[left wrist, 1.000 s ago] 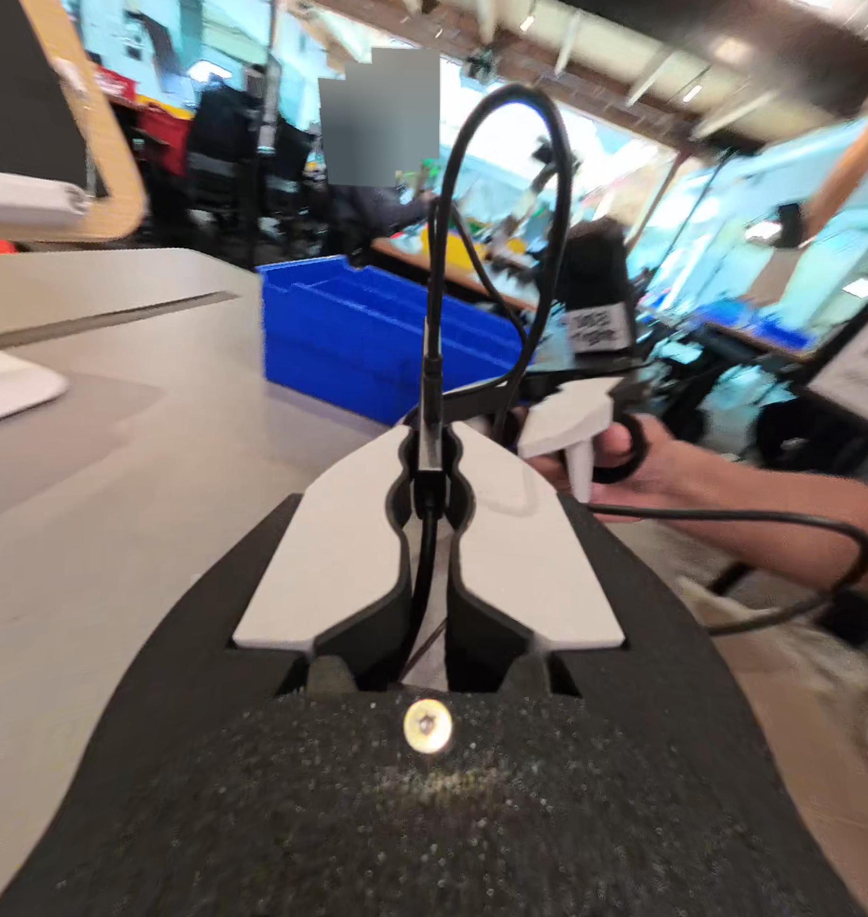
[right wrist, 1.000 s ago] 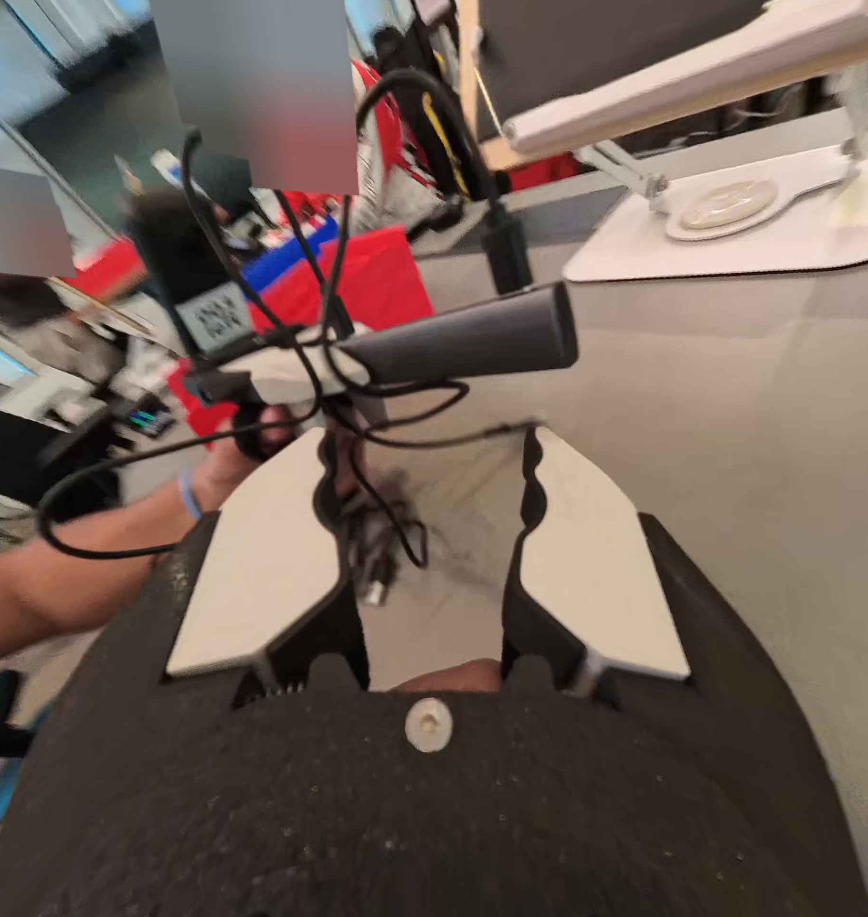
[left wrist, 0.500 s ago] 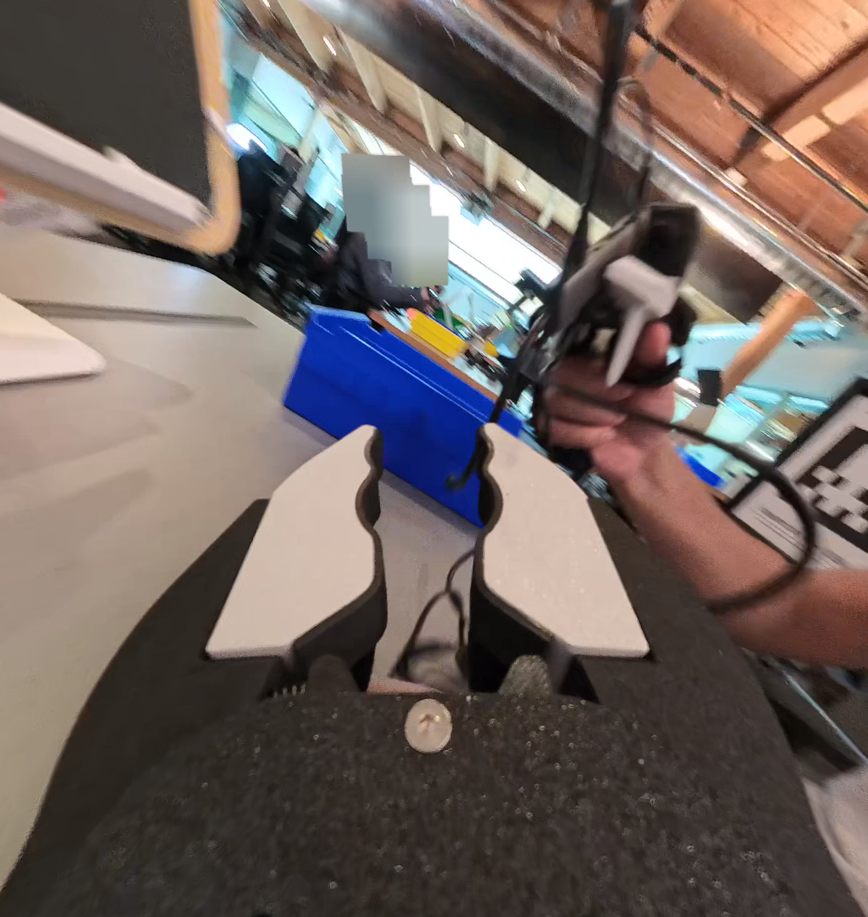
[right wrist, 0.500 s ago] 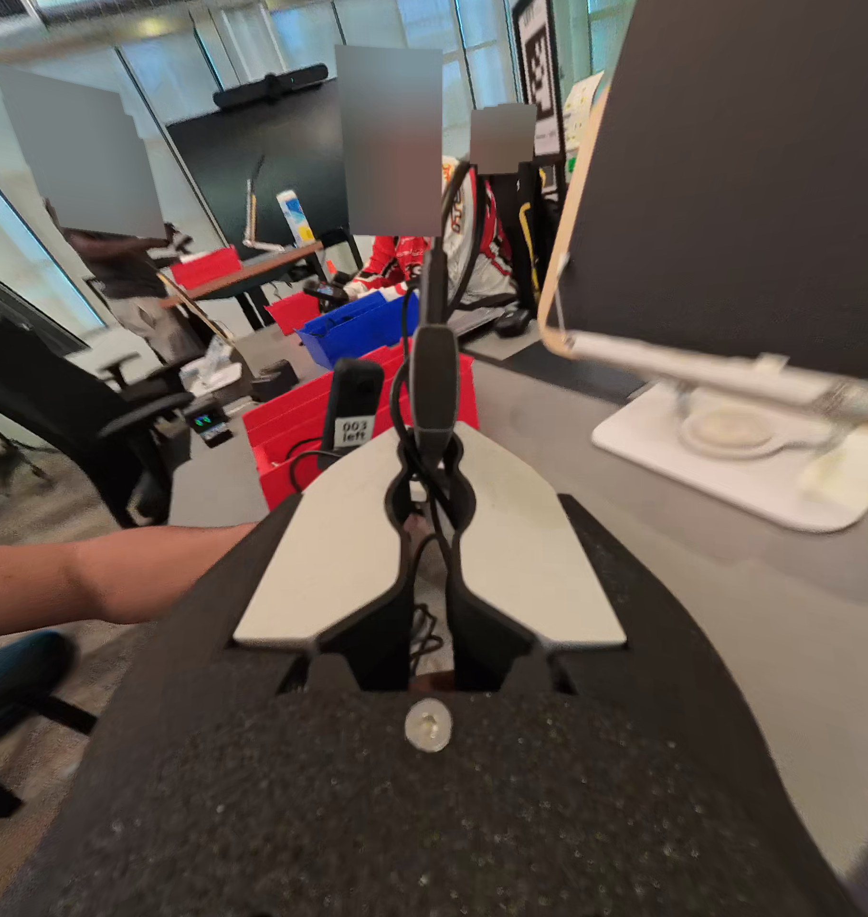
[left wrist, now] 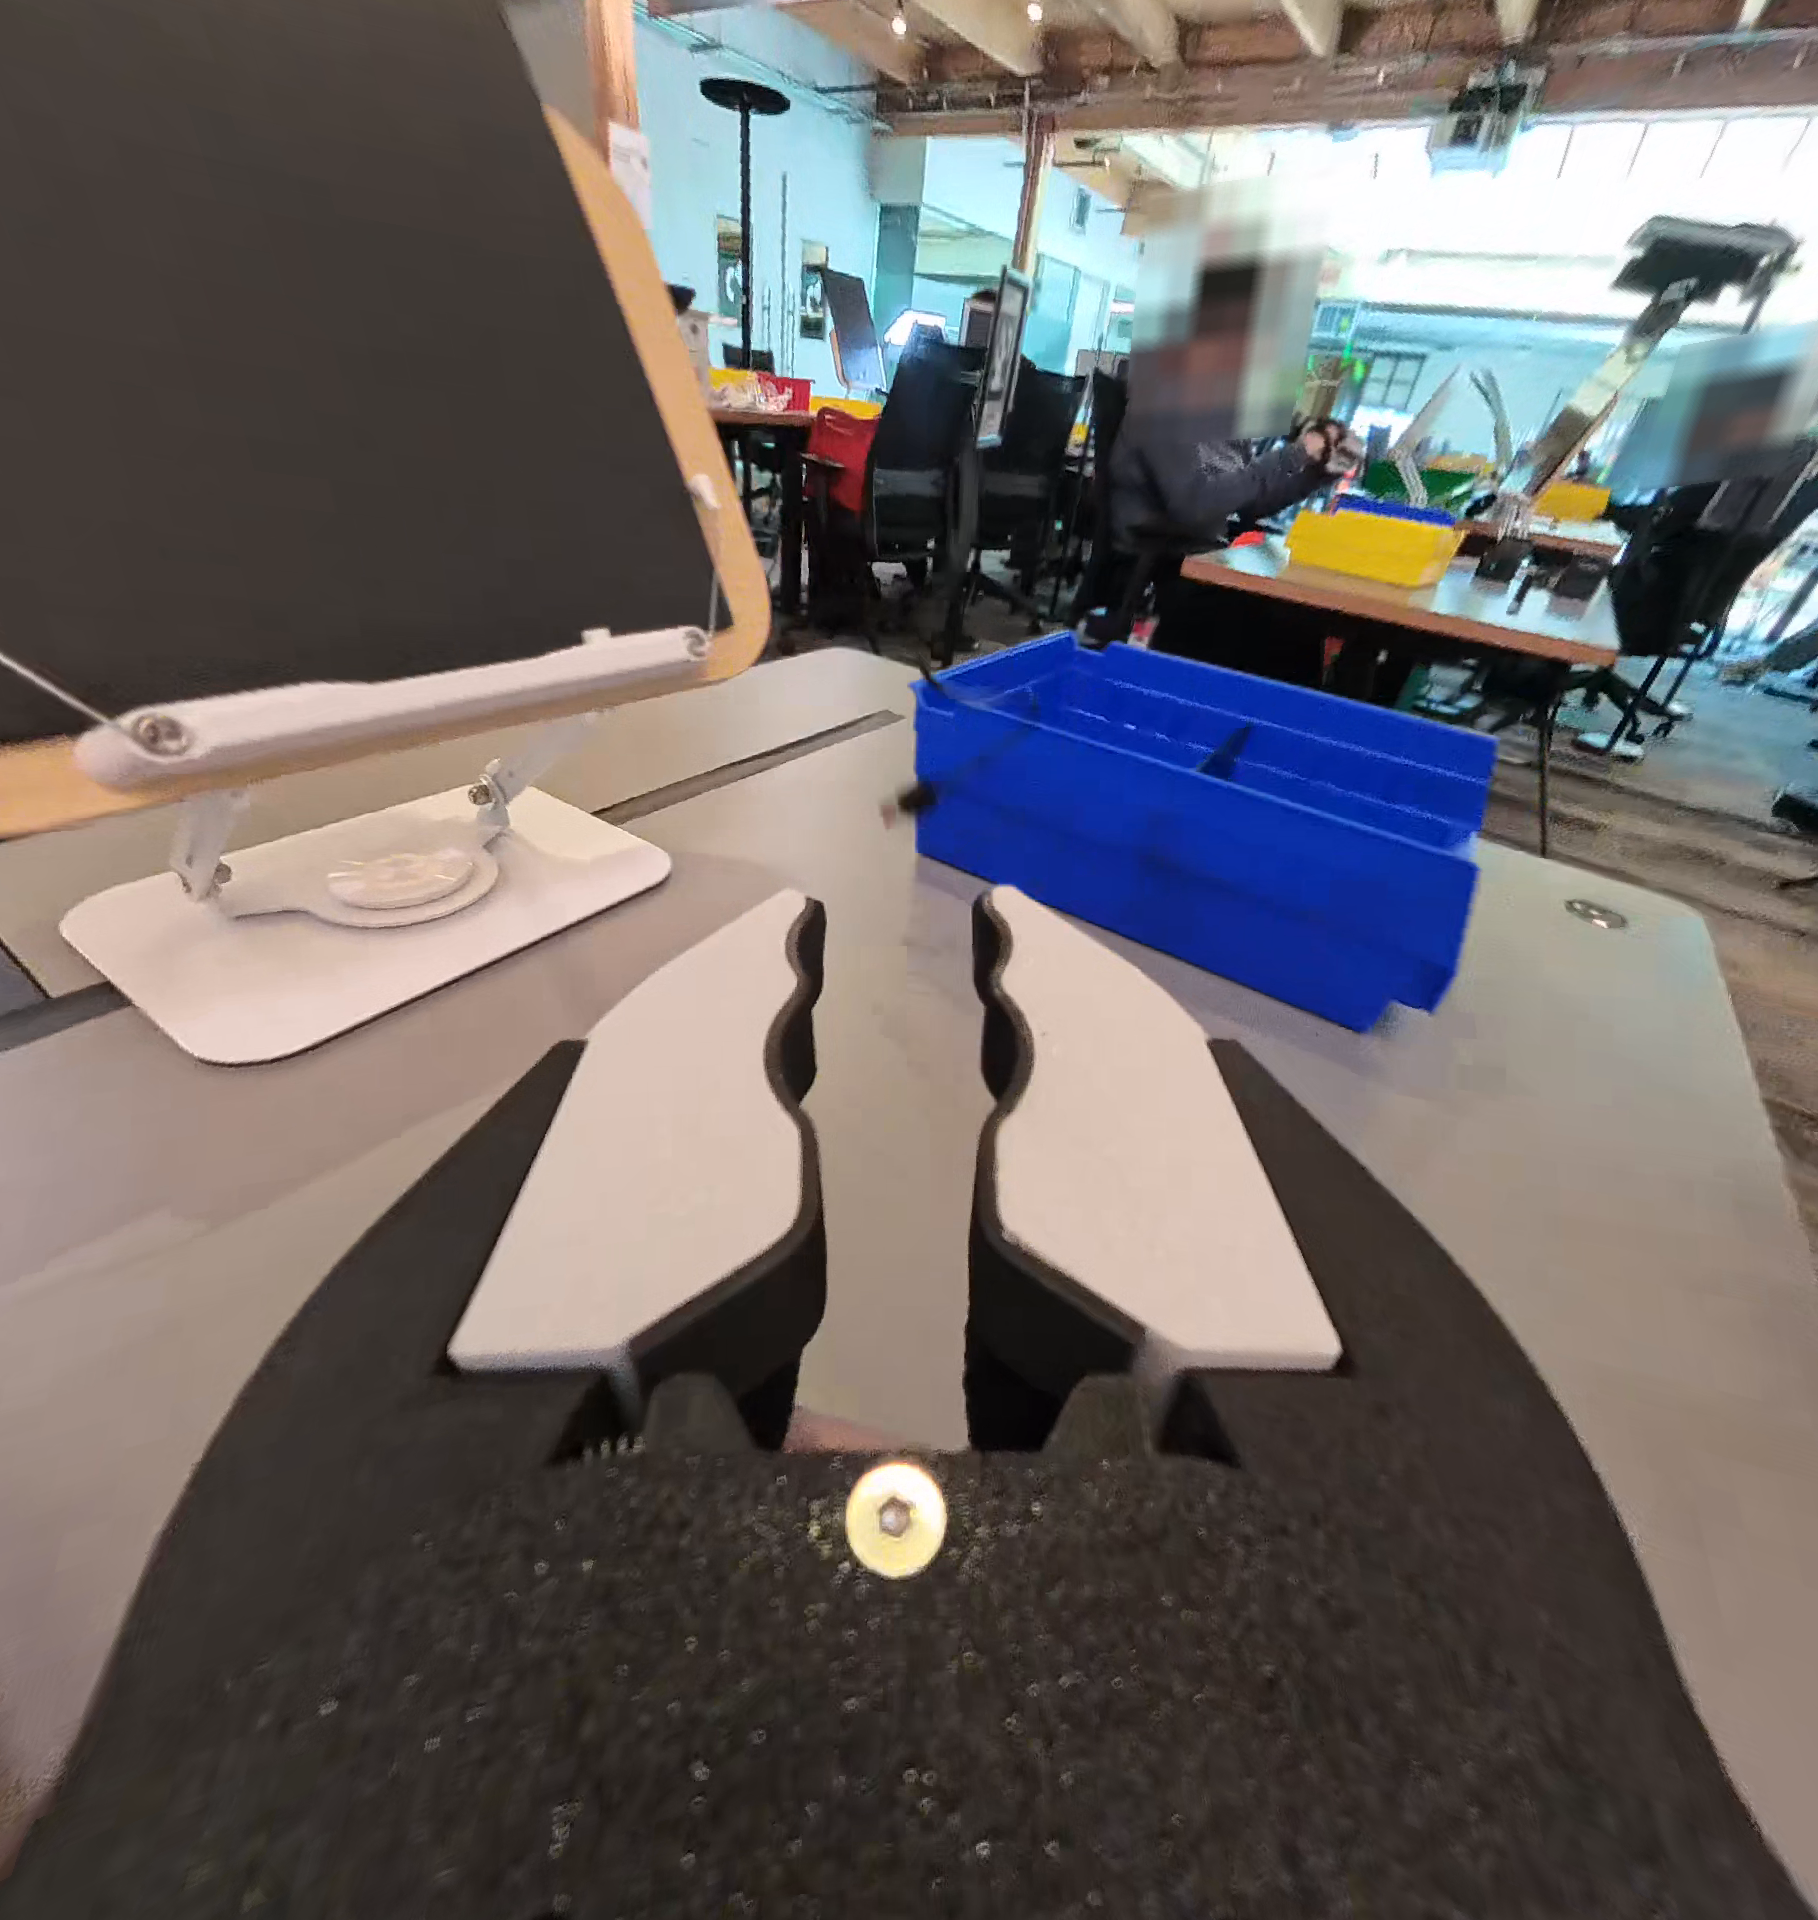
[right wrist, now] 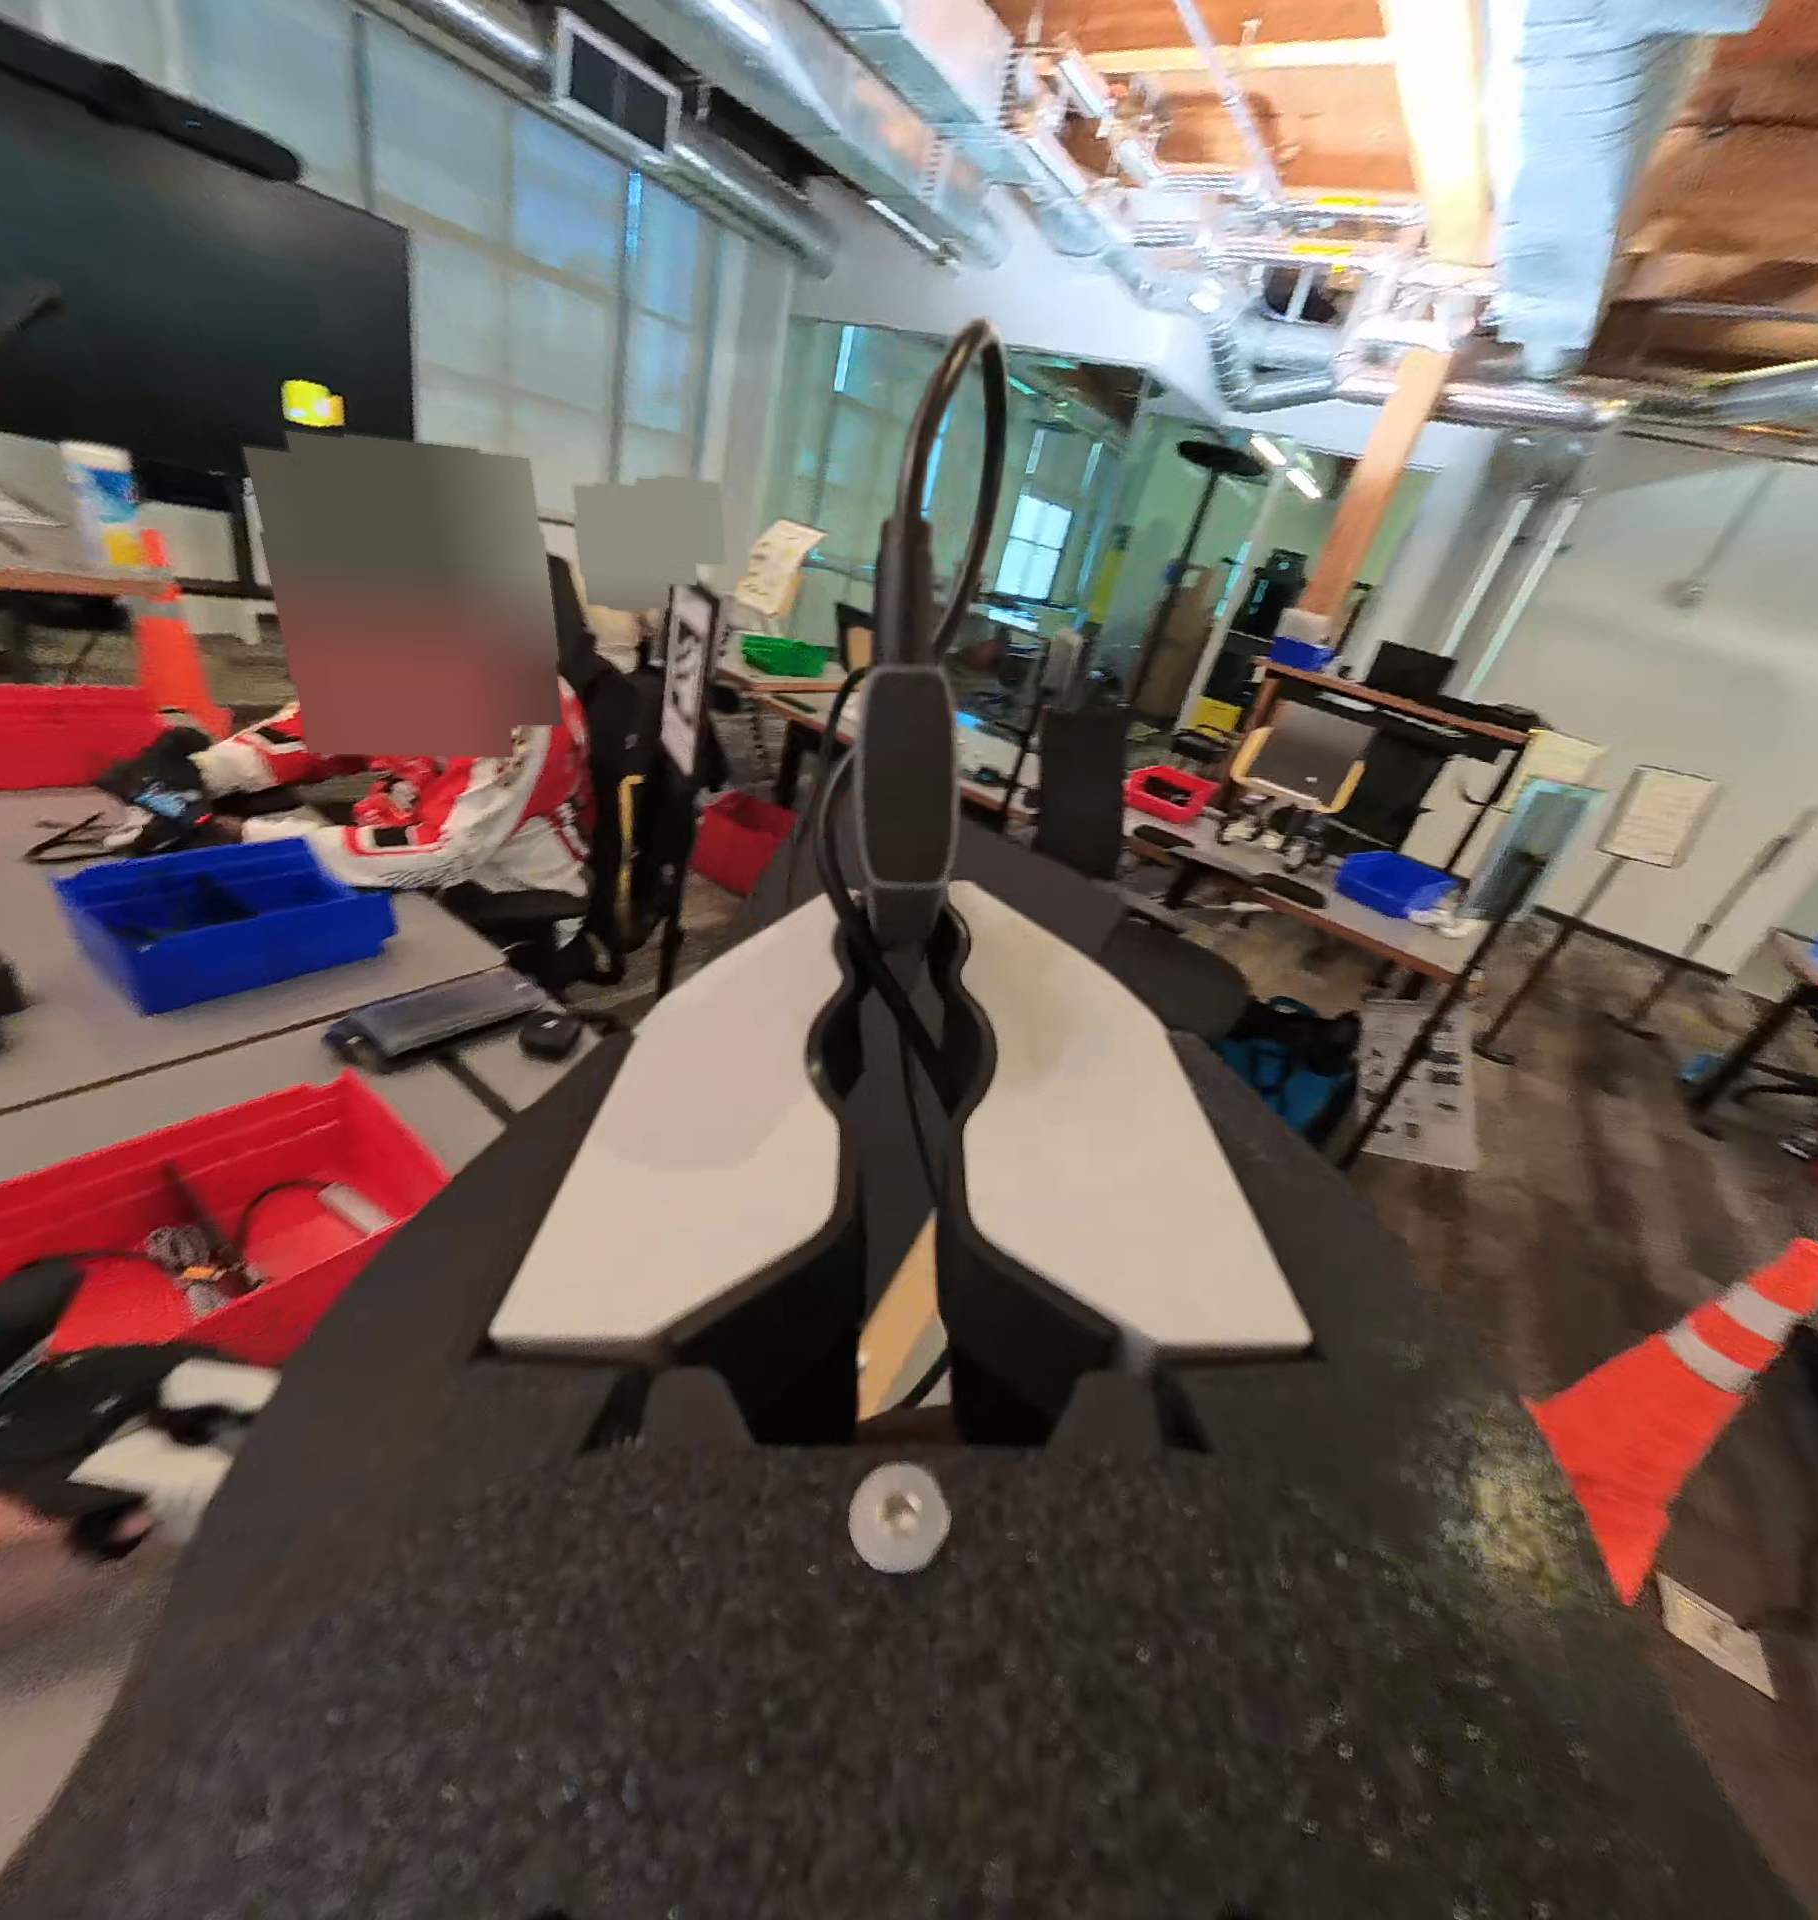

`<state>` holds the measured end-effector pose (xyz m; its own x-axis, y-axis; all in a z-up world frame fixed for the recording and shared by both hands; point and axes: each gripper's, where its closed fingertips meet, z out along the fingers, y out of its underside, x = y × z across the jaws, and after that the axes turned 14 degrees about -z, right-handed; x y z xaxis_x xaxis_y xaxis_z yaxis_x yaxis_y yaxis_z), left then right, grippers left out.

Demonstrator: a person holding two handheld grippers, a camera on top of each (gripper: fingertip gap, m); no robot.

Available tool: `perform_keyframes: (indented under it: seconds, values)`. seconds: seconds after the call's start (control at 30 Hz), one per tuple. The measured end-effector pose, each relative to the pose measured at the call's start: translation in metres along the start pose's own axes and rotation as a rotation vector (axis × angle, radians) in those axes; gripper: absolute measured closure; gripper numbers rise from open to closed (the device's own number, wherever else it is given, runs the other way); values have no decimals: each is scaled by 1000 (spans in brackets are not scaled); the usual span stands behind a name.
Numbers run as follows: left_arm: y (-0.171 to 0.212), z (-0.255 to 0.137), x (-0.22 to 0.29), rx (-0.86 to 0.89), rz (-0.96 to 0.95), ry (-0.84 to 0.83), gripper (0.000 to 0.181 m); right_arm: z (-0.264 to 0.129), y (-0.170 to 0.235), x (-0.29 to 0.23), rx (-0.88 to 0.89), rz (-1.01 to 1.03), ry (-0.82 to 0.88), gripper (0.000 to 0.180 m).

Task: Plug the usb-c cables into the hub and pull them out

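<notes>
The left claw (left wrist: 897,971) is spread and holds nothing; it hangs over the grey tabletop (left wrist: 1570,1195). Beyond it, on the tabletop, stands a blue bin (left wrist: 1196,821) with an inner divider; a thin black cable end (left wrist: 920,795) hangs over its left front corner, blurred, and the rest of its inside is not clear to see. To the left stands a white stand (left wrist: 365,914) that carries a dark panel with a wooden edge (left wrist: 261,364). The right claw (right wrist: 900,925) is pressed together and pinches the dark USB-C hub (right wrist: 903,800), which stands upright above the fingertips. A black cable (right wrist: 952,436) goes in at the top of the hub and makes a loop above it, and more cable runs down between the fingers. In the right wrist view, a red bin (right wrist: 261,1164) at the lower left contains loose cables and small parts. Farther back, another blue bin (right wrist: 219,935) sits on a neighbouring table, its contents dark and unclear. An orange cone (right wrist: 1674,1403) stands on the floor at the right.
</notes>
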<state>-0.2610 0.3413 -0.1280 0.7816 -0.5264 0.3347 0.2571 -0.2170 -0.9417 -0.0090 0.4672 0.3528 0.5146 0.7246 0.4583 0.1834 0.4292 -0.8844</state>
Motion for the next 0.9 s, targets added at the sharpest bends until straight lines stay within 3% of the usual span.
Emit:
perform_keyframes:
  seconds: [0.1, 0.23, 0.43, 0.6, 0.9]
  values:
    - [4, -33, 30, -18, -2, -4, 157, -14, -38, 50, 15, 26, 64, 170]
    - [41, -80, 67, -109, -99, -48, 158, -34, -69, 97, 9, 20, 174, 170]
    - [101, -111, 118, -275, -118, -116, 158, -35, -39, 119, -108, 5, 239, 170]
    - [140, -124, 158, -286, -191, -127, 157, -40, -32, 141, -141, 44, 302, 170]
    - [167, -131, 175, -397, -161, -78, 156, -43, -11, 143, -208, 0, 327, 170]
